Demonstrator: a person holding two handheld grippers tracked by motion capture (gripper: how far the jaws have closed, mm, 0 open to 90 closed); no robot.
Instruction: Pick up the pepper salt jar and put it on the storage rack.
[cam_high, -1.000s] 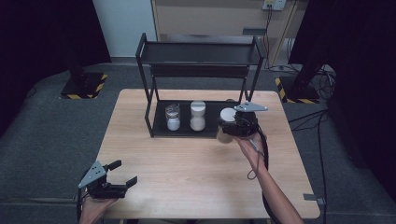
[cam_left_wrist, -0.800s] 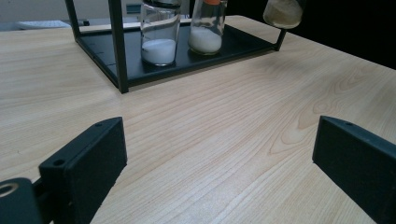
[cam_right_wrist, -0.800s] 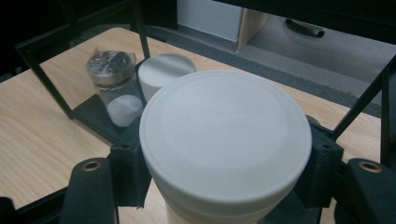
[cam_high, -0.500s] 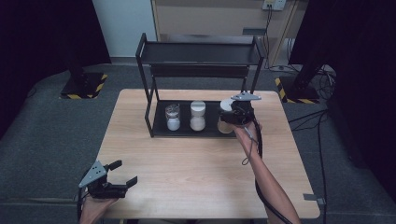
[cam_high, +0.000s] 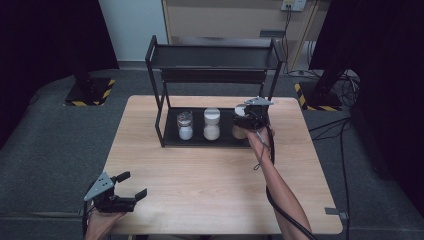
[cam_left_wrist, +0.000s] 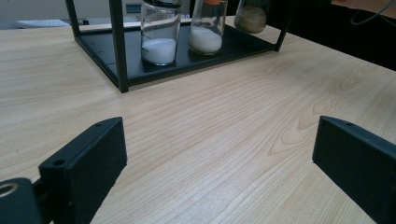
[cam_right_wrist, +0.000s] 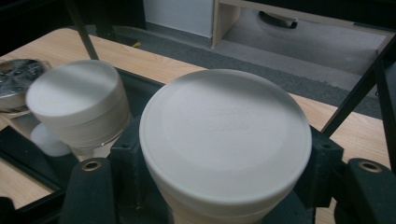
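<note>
My right gripper (cam_high: 246, 119) is shut on a white-lidded jar of tan powder (cam_high: 239, 132), at the right end of the black rack's lower shelf (cam_high: 197, 142). I cannot tell whether the jar touches the shelf. In the right gripper view its lid (cam_right_wrist: 226, 128) sits between the jaws of the right gripper (cam_right_wrist: 224, 156). Two jars of white powder stand on the shelf: a white-lidded one (cam_high: 211, 124) in the middle and a metal-lidded one (cam_high: 185, 125) on the left. My left gripper (cam_high: 131, 186) rests open near the table's front left, nothing between its pads (cam_left_wrist: 88, 161).
The two-tier black rack (cam_high: 215, 56) stands at the back of the wooden table (cam_high: 200, 180), with its upper shelf bare. Its front post (cam_left_wrist: 117, 44) rises ahead of the left gripper. A cable (cam_high: 270, 150) trails along the right forearm. Grey floor surrounds the table.
The right gripper has carried the tan jar left, away from me and lower, in under the rack's upper shelf beside the white-lidded jar. The left gripper has stayed put.
</note>
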